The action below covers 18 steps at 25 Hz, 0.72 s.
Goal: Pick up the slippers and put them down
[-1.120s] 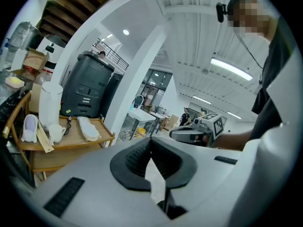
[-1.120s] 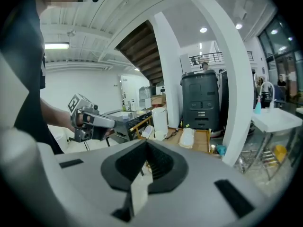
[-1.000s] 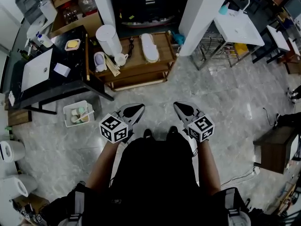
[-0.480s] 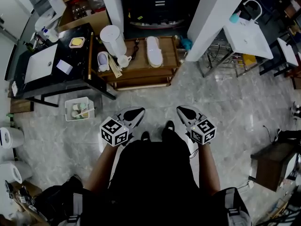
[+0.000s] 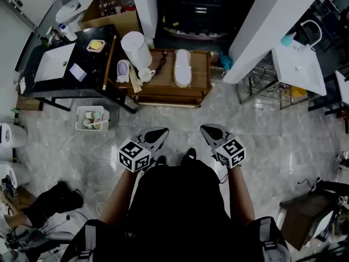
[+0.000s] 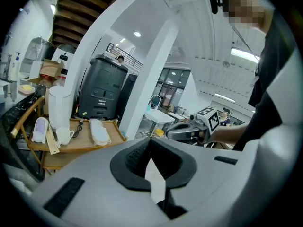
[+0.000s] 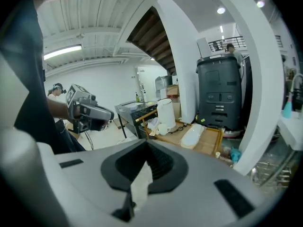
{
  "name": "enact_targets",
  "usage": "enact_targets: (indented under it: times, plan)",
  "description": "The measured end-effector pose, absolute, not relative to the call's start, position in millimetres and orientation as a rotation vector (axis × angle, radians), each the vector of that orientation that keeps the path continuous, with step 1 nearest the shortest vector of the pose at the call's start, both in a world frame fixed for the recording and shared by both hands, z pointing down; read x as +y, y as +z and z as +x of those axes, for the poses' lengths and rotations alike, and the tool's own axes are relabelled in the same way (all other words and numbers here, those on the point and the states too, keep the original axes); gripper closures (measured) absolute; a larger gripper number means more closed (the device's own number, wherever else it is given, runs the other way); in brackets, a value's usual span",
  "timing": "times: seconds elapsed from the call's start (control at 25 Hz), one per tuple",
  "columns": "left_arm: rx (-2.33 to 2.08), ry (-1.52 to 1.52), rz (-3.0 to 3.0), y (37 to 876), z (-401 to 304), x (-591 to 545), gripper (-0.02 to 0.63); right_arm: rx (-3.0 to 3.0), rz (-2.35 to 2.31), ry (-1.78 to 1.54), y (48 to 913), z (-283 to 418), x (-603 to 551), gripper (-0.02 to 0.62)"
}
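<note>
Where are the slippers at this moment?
In the head view, the white slippers lie on the wooden table at top centre, right of the tall white jug and left of the white pillar.

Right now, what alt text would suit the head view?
A person stands on a marble floor holding the left tongs and right tongs, both shut, facing white slippers on a low wooden table.

Two grippers (image 5: pixel 162 131) (image 5: pixel 205 129), one slipper pair (image 5: pixel 182 68), one mug (image 5: pixel 145 74)
</note>
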State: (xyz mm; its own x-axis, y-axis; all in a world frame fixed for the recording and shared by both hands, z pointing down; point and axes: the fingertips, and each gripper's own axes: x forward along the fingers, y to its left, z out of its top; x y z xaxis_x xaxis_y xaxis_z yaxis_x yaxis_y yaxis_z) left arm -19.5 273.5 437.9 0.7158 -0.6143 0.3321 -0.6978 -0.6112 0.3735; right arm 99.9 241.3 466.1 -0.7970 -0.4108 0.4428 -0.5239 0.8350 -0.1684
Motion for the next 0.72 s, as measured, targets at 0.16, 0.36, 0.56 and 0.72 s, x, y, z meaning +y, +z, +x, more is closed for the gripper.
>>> enact_targets:
  times: [0.16, 0.36, 0.56, 0.72]
  plan:
    - [-1.073, 0.241, 2.411, 440.8, -9.4, 262.7, 0.6, -2.64, 0.615, 0.391, 469.6, 109.7, 225.7, 0.588]
    - [-1.175, 0.211, 2.344, 441.7, -2.5, 253.3, 0.6, -2.643, 0.502, 0.377, 477.4, 117.2, 211.1, 0.588]
    - [-1.261, 0.203, 2.303, 444.8, 4.2, 250.1, 0.6, -2.66, 0.417, 0.356, 481.9, 123.3, 197.3, 0.588]
    - [-1.309, 0.192, 2.287, 440.9, 9.5, 242.6, 0.6, -2.674, 0.372, 0.339, 482.3, 127.5, 188.6, 0.588]
